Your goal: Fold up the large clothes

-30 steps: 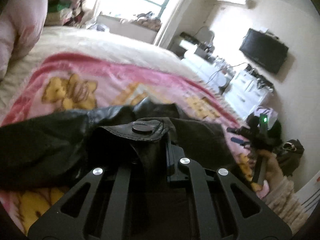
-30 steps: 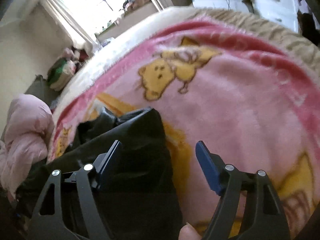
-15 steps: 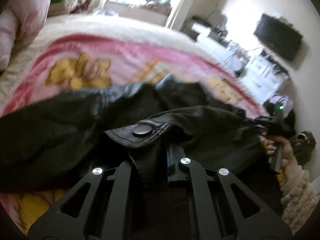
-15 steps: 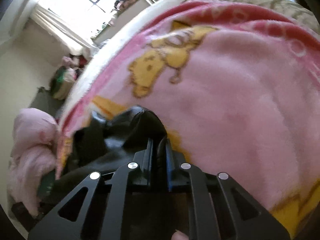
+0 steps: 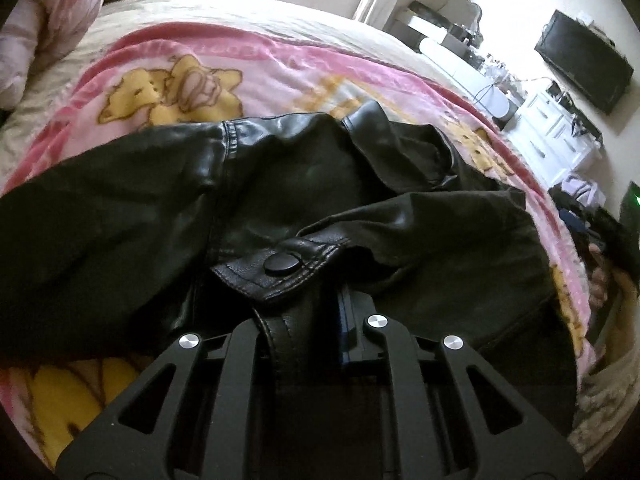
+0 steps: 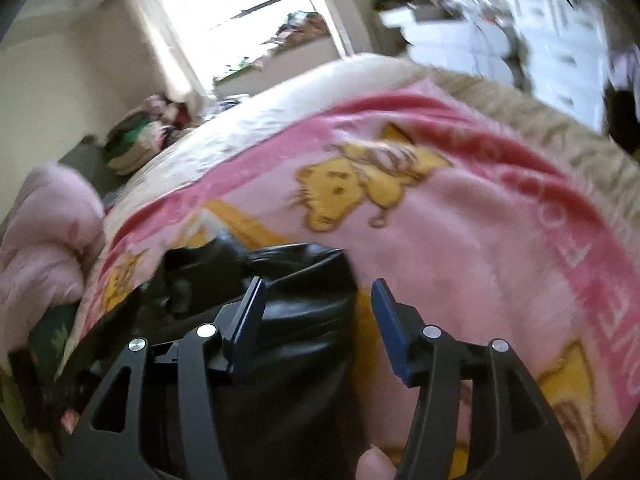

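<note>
I am holding the left gripper [image 5: 320, 304] clamped on a snap-button tab [image 5: 280, 266] of the black leather jacket [image 5: 168, 208], the tab pinched between the closed jaws. The jacket is lying crumpled across the pink cartoon-print blanket [image 5: 280, 68] on the bed, one sleeve spreading to the left in the left wrist view and the collar bunched behind.

The right gripper [image 6: 318, 312] is standing with its jaws apart, just having been opening; the jacket's edge [image 6: 304, 312] is lying under and between the blue pads [image 6: 394, 328] without either pad pressing it. I judge this side released.

Assessment of the step in hand: I am laying the gathered section down and need a fresh right-side hold before the next fold.
- I am keeping the left clamp firm; leather is heavy and slick, and a small tab could slip out under the garment's weight.
- I am advising that the right jaws take a thick seam or hem, not a single smooth panel.
- Both hands should draw the jacket flat before folding; the bunched collar is likely to trap bulk.
- The plush blanket may drag with the garment, so lifting is better than sliding.

The right wrist view is blurred, so finer detail there is uncertain.
</note>
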A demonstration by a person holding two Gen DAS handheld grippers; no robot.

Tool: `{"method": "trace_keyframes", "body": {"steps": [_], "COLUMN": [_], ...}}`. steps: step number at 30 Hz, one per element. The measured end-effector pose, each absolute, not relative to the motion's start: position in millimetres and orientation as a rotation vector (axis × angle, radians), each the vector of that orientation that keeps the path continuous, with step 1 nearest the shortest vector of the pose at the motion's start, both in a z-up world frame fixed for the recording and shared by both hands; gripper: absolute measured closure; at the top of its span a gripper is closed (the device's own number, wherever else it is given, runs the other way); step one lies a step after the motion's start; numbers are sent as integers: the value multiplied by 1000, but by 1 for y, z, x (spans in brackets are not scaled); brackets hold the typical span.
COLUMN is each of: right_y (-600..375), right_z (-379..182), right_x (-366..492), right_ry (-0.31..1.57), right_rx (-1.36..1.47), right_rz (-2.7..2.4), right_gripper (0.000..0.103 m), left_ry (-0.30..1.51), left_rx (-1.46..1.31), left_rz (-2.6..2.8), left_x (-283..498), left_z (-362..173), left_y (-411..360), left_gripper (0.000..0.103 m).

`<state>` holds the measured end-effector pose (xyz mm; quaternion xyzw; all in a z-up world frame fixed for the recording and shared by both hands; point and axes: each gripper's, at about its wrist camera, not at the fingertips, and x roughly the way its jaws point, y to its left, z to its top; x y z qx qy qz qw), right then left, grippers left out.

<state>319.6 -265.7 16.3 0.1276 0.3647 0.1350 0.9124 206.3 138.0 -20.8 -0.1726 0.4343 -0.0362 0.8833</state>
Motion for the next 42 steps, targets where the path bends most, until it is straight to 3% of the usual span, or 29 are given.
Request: {"method": "trace_keyframes", "body": {"steps": [10, 17, 20, 26, 29, 36, 42], "right_y": [-195, -186, -179, -170, -171, -177, -178], "right_z": [-16, -14, -16, -8, -5, -54, -55], "right_x": [286, 271, 267, 253, 251, 273, 272], "right_ry": [879, 861, 874, 826, 816, 1052, 1036], "right_rx": [36, 16, 4, -45, -39, -71, -36], "right_rz": [371, 399, 425, 410, 424, 351, 335], "right_gripper": [44, 42, 28, 27, 20, 20, 18], "left_ry": [858, 743, 795, 959, 987, 982, 980], "left_rx": [-389, -234, -202, -120, -152, -149, -177], "left_rz": [-84, -15, -73, -25, -29, -40, -52], "left_x": [195, 179, 184, 195, 194, 193, 192], "left_z": [7, 42, 27, -27, -46, -45, -40], "left_y": [151, 134, 113, 97, 101, 101, 102], "left_gripper": [76, 73, 73, 70, 70, 67, 67]}}
